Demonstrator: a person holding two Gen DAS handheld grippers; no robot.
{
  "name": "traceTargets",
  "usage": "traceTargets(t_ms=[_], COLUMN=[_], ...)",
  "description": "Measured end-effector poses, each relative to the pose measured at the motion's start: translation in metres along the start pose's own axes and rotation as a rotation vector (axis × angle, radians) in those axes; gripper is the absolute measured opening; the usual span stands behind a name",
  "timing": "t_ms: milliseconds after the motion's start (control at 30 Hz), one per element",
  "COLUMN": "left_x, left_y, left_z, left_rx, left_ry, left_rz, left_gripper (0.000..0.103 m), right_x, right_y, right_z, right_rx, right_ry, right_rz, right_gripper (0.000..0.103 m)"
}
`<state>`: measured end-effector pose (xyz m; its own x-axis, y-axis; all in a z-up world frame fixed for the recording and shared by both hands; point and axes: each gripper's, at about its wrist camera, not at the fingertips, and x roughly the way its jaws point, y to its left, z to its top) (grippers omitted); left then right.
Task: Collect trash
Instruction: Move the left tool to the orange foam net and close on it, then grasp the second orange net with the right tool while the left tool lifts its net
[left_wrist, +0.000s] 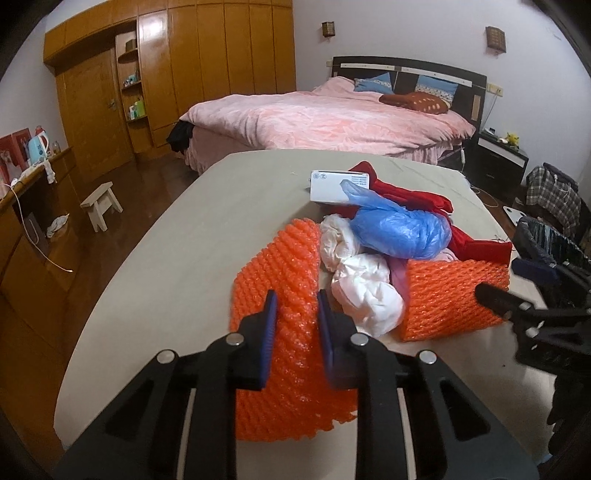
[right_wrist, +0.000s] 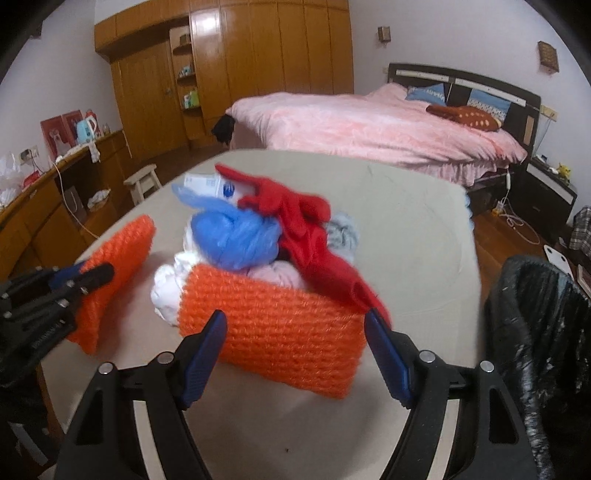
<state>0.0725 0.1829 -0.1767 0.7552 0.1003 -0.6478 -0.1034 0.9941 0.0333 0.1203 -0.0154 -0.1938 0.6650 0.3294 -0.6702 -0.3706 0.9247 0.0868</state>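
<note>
A pile of trash lies on the beige table: two orange foam nets, a blue plastic bag, white crumpled plastic, red cloth and a white box. My left gripper is partly closed around a raised fold of the left orange foam net. My right gripper is open, its fingers on either side of the right orange foam net, which also shows in the left wrist view. The left net also shows in the right wrist view.
A bin lined with a black bag stands beside the table's right edge, also seen in the left wrist view. A pink bed lies behind the table. A wooden wardrobe, a low stool and a sideboard stand at the left.
</note>
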Motion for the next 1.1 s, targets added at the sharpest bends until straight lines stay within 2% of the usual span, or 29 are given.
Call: traceTargets(t_ms=[67,133,167,267,333,467,533,633,700,767,800,833,900,1100], left_x=[0.0,0.0,0.0,-0.001,-0.001,-0.004,-0.007,-0.01,-0.011,-0.01,-0.01,-0.009,-0.008,0.0], left_y=[0.0,0.001,0.001,0.001,0.001,-0.001,-0.002,-0.004,-0.005,-0.005,-0.006,-0.006,-0.004,0.001], left_z=[0.001,0.003,0.003,0.002,0.002,0.004,0.004,0.004,0.003,-0.001,-0.002,-0.001,-0.001,-0.001], left_rx=[-0.002,-0.006,-0.007,-0.008,-0.01,-0.008,-0.005,-0.003,0.0,-0.003,-0.004,-0.005,-0.007,-0.013], left_ry=[-0.002,-0.002,-0.002,-0.003,-0.003,-0.012,-0.017,-0.027,-0.027,-0.023,-0.021,-0.019,-0.015,-0.002], left_rz=[-0.001,-0.002,-0.003,-0.003,-0.004,-0.006,-0.008,-0.009,-0.009,-0.008,-0.006,-0.006,-0.004,-0.001], left_gripper=[0.021,0.021,0.021,0.021,0.021,0.021,0.021,0.021,0.021,0.021,0.021,0.021,0.021,0.021], right_x=[0.007,0.015,0.018,0.019,0.017,0.016,0.014,0.009,0.005,0.003,0.003,0.003,0.003,0.023], right_y=[0.002,0.004,0.006,0.007,0.007,0.005,0.003,-0.001,-0.003,-0.004,-0.004,-0.003,0.0,0.002], right_z=[-0.003,-0.007,-0.01,-0.013,-0.013,-0.013,-0.012,-0.009,-0.008,-0.008,-0.007,-0.008,-0.008,-0.015], right_rx=[-0.005,-0.017,-0.021,-0.029,-0.039,-0.049,-0.037,-0.021,-0.011,-0.005,-0.007,-0.01,-0.019,-0.011], right_ry=[0.029,0.071,0.089,0.098,0.099,0.104,0.106,0.099,0.095,0.092,0.092,0.091,0.081,0.134], right_rz=[0.013,0.035,0.042,0.038,0.057,0.066,0.081,0.096,0.101,0.099,0.09,0.073,0.06,0.026], right_gripper=[0.071,0.06,0.058,0.048,0.029,0.014,0.003,0.002,0.006,0.03,0.059,0.072,0.072,0.077])
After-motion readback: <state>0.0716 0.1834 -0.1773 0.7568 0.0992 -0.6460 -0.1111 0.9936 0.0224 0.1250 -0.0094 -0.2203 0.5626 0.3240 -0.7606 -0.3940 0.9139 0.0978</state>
